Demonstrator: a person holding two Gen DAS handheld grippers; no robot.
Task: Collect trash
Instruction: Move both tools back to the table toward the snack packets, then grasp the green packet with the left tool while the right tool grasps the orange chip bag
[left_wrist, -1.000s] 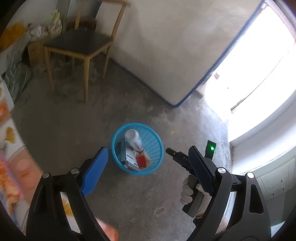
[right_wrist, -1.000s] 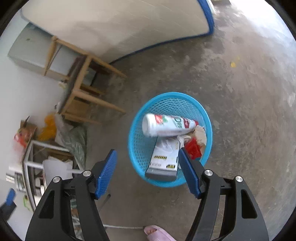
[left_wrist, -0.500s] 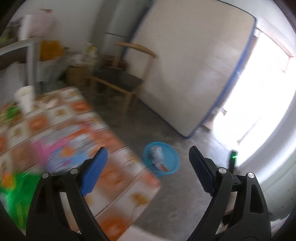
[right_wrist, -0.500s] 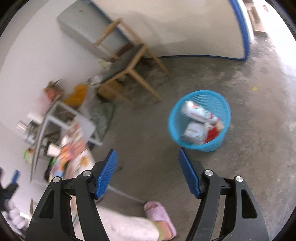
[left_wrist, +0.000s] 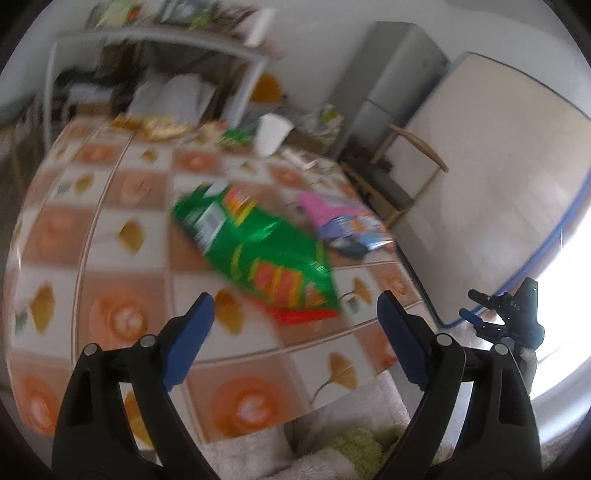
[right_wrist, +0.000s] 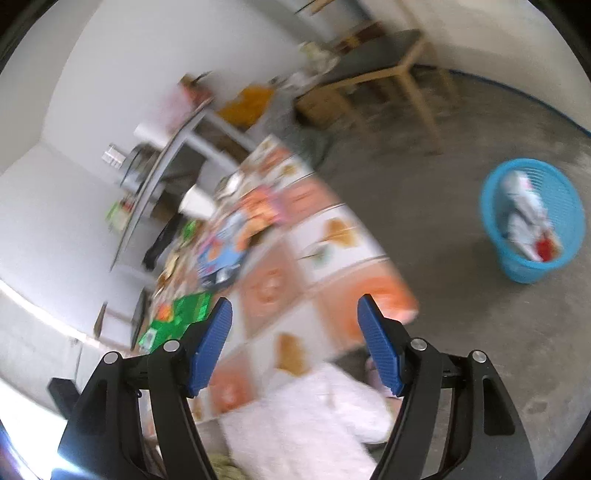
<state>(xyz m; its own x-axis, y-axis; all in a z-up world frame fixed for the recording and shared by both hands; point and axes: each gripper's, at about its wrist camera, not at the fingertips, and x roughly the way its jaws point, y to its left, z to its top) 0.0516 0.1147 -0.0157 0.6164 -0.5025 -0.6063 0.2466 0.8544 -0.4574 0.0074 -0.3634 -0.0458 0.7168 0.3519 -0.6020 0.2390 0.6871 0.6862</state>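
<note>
Green foil snack bag (left_wrist: 255, 254) flat on the tiled worktop (left_wrist: 110, 229), seen from the left wrist; long axis from 10 o'clock to 4 o'clock, red-edged end toward the left tool (left_wrist: 291, 339). Jaws spread wide, holding nothing, poised just short of that red end. Pink-and-blue wrapper (left_wrist: 343, 221) just beside the bag at 2 o'clock, apparently touching or overlapping; blur leaves that unsettled. White paper cup (left_wrist: 271, 134) well apart at 12 o'clock. Best approach, judging by the layout: come in low along the bag's length, pinch the near red edge across its short width, lift clear without dragging the neighbouring wrapper.

Blurred right-wrist view: right tool (right_wrist: 295, 347) likewise spread and empty, over the near worktop corner. Green bag at 9 o'clock (right_wrist: 177, 314), partly behind the left finger (right_wrist: 210, 347). Blue mesh basket (right_wrist: 535, 229) on the concrete floor at 3 o'clock, well apart from the worktop, already carrying a white bottle and red scraps. Likely carry: toward 3 o'clock, then release above the rim.
</note>
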